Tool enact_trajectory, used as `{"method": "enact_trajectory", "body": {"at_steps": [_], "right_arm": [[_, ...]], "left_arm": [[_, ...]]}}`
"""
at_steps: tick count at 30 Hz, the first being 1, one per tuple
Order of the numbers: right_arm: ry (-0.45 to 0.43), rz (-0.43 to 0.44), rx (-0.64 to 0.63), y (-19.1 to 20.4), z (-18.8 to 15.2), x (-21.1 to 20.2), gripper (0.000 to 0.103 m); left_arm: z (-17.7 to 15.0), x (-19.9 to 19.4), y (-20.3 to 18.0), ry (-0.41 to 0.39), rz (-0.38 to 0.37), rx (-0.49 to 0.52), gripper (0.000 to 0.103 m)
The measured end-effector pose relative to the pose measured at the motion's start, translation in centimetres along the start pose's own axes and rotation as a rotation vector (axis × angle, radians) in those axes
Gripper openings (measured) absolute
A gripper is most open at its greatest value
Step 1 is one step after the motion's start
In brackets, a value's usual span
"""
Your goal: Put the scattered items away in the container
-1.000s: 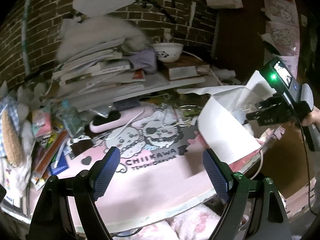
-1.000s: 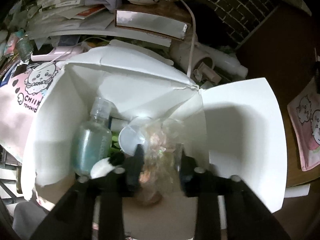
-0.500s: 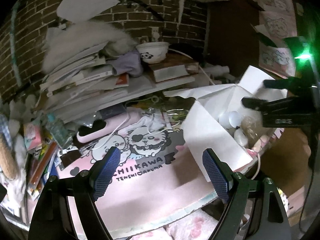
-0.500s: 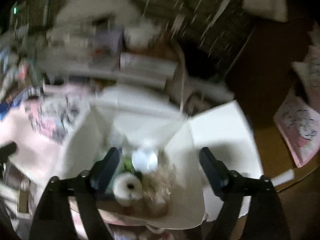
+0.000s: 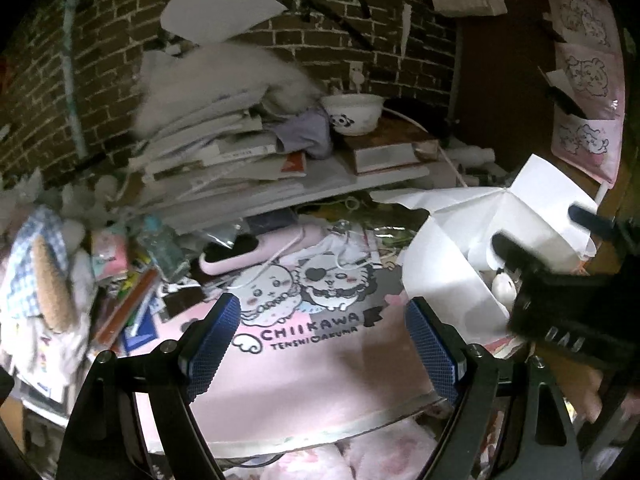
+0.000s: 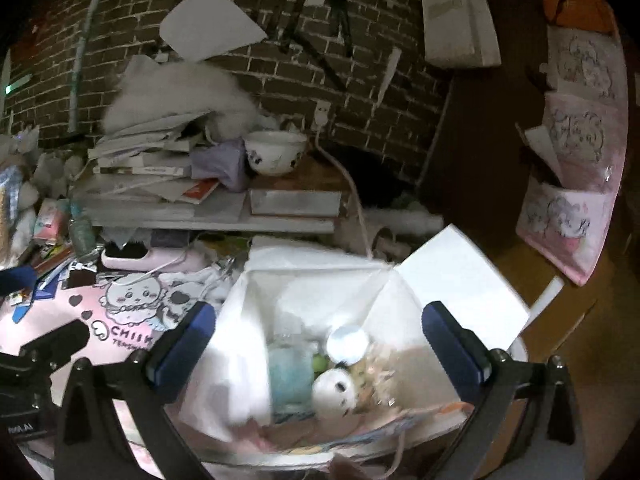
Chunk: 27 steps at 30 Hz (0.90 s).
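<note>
Blue cross-hatched pads front both wrist views. We note the right gripper (image 6: 318, 346) with jaws spread wide, having just been opening; nothing sits between them, and it hangs above the mouth of the white cardboard box (image 6: 456, 280). The left gripper (image 5: 324, 344) is likewise released and empty, poised over the pink printed mat (image 5: 320, 364).

Inside the box we see a pale blue bottle (image 6: 290, 376), a white round toy (image 6: 334, 390) touching its right side, a white cap (image 6: 347, 342) just above that, and a crinkled clear packet (image 6: 380, 372) at the right. The view here is blurred, so finer detail is not readable. The box stands at the right end of the mat, flaps raised.

Beyond the mat, still outside the box: a pink device (image 5: 256, 246) with a white cable, another clear bottle (image 5: 162, 244) at the left among pens and packets. Further back, a stack of books and papers (image 5: 216, 160), a panda bowl (image 5: 352, 114) on a thick book, then the brick wall (image 5: 380, 52).
</note>
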State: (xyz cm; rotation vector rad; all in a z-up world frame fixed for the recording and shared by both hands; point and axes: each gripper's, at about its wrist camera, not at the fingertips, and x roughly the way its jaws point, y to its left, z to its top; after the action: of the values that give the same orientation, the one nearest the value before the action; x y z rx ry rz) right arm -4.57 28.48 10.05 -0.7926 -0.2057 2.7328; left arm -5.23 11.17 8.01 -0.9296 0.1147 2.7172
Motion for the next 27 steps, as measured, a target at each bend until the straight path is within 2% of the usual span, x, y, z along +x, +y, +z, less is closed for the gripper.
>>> {"method": "enact_trajectory", "body": {"at_steps": [6, 13, 18, 27], "right_arm": [[0.08, 0.067, 0.058, 1.2, -1.0, 0.7, 0.103], [0.098, 0.091, 0.072, 2.4, -2.0, 0.5, 0.103], [0.11, 0.098, 0.044, 3.3, -2.3, 0.4, 0.103], [0.111, 0.112, 0.037, 3.7, -2.4, 0.3, 0.103]], "left_arm": [[0.3, -1.4, 0.7, -0.019, 0.038, -0.019, 0.082], [0.3, -2.1, 1.4, -0.027, 0.091, -0.045, 0.082], [0.2, -2.1, 1.4, -0.018, 0.069, -0.047, 0.082], [0.1, -2.2, 1.7, -0.021, 0.074, -0.06, 0.082]]}}
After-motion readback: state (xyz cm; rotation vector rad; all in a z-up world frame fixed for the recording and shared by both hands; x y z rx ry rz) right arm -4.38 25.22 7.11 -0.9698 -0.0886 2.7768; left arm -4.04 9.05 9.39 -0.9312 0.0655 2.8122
